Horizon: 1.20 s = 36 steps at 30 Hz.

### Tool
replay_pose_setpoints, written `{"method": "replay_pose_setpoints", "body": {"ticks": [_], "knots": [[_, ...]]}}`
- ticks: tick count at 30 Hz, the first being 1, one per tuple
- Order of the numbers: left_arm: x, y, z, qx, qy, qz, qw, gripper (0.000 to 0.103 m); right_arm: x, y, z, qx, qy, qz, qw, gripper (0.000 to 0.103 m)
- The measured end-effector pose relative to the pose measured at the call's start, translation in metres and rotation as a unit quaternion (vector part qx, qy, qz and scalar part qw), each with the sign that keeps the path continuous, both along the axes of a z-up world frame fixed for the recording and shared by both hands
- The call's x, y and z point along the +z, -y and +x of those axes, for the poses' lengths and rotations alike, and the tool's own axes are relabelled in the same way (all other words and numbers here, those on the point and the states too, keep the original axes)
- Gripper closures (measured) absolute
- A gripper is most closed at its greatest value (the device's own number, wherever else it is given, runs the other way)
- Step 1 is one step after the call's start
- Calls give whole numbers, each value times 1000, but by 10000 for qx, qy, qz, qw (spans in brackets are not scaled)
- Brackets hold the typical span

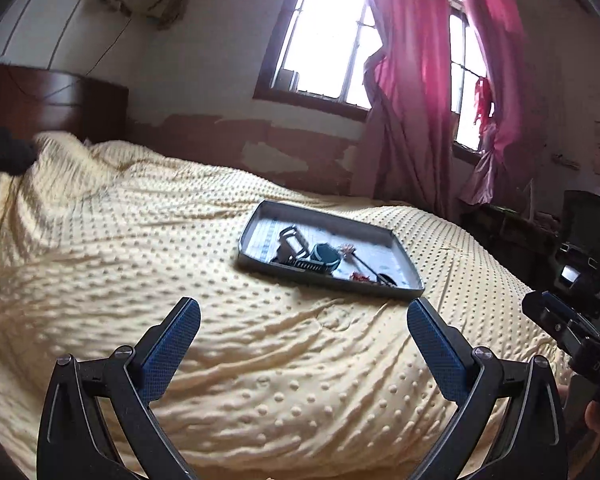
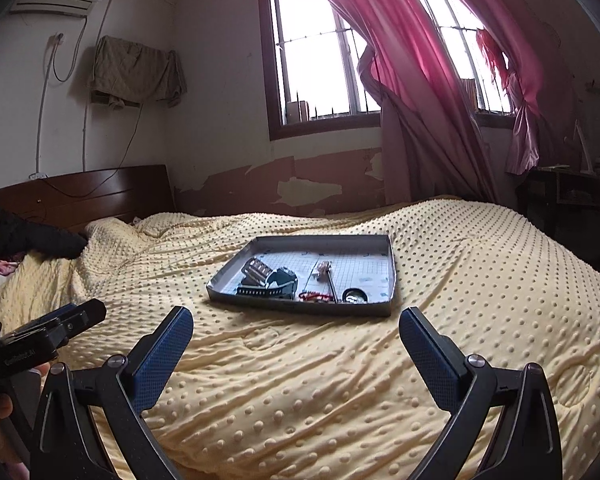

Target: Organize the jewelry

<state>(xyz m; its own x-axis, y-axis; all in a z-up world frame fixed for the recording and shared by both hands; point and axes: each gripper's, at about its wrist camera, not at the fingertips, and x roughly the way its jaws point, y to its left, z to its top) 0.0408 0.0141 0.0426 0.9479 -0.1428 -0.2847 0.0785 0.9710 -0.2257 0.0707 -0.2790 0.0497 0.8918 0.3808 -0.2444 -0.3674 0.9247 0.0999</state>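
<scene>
At the far left, a dark wooden headboard [image 2: 80, 194] stands against the wall, and a dark fuzzy bundle [image 2: 32, 236] lies on the bed just in front of it. A pale yellow dotted blanket [image 2: 300, 380] covers the whole bed, rumpled into soft folds.

The left gripper [image 1: 303, 322] hangs above the blanket with its 2 blue-padded fingers [image 1: 172, 344] spread wide and nothing between them. In the right wrist view it shows only from the side at the left edge, with part of a hand under it.

Near the middle of the bed, ahead of both grippers and well apart from them, a shallow grey tray [image 2: 390, 280] lies flat on the blanket. Inside it, going left to right: a metal-link watch band [image 2: 256, 272], a dark watch with a teal-looking body [image 2: 284, 280] touching it, a small red beaded piece [image 2: 310, 297] near the front wall, a thin stick-like pin [image 2: 332, 284] with an ornament at its far end, and a small dark round piece [image 2: 354, 295]. The left wrist view of these is blurred, so finer detail cannot be told.

The right gripper [image 2: 296, 330] is likewise released, its fingers [image 2: 428, 350] wide apart over bare blanket, holding nothing.

Behind the bed, barred windows [image 2: 320, 60] glow bright, with pink curtains [image 2: 412, 80] drawn partly across them. A dark chair [image 1: 588, 232] stands at the far right.
</scene>
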Motion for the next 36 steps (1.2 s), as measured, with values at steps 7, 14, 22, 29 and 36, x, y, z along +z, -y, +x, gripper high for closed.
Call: {"method": "replay_pose_setpoints", "body": {"ticks": [7,14,22,29,36], "knots": [[-4,-1,-10,333,123,130,9993,2,-7,0,6,-79,-237,55,9997,0],[-11,-3,-5,438,-105,97,9989,2,-13,-2,12,-64,-447,109,9989,0],[-12,2,-3,422,-93,242,9988,2,-18,-13,14,-38,-504,-39,9987,0],[-16,8,-1,351,-127,438,9983,2,-21,-15,16,-52,-569,-122,9983,0],[-19,10,0,368,-132,535,9978,2,-24,-11,19,-158,-671,-114,9976,0]]}}
